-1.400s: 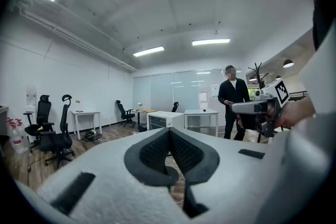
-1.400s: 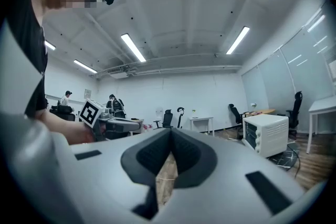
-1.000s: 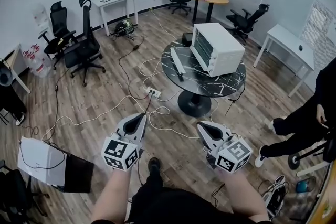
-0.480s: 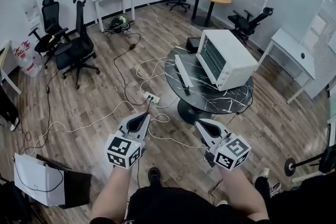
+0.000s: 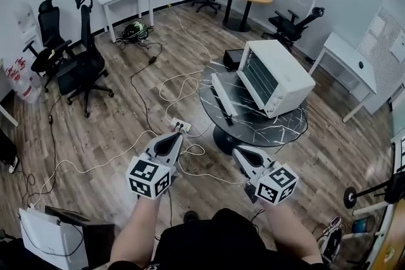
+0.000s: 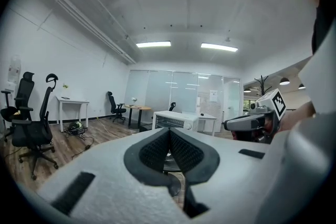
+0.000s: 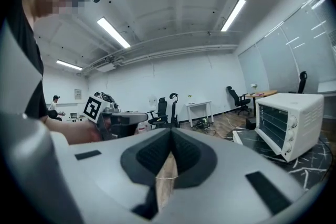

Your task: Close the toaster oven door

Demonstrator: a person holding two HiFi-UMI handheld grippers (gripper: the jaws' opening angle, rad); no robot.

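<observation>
Standing on the round dark table, the white toaster oven is seen with its door folded down flat. The left gripper and the right gripper are held over the wooden floor, well apart from the oven, both closed and empty.

Toaster oven on round table (door lying open to its left), office chairs far left

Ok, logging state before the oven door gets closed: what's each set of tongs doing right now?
Left tongs: closed, holding nothing.
Right tongs: closed, holding nothing.
</observation>
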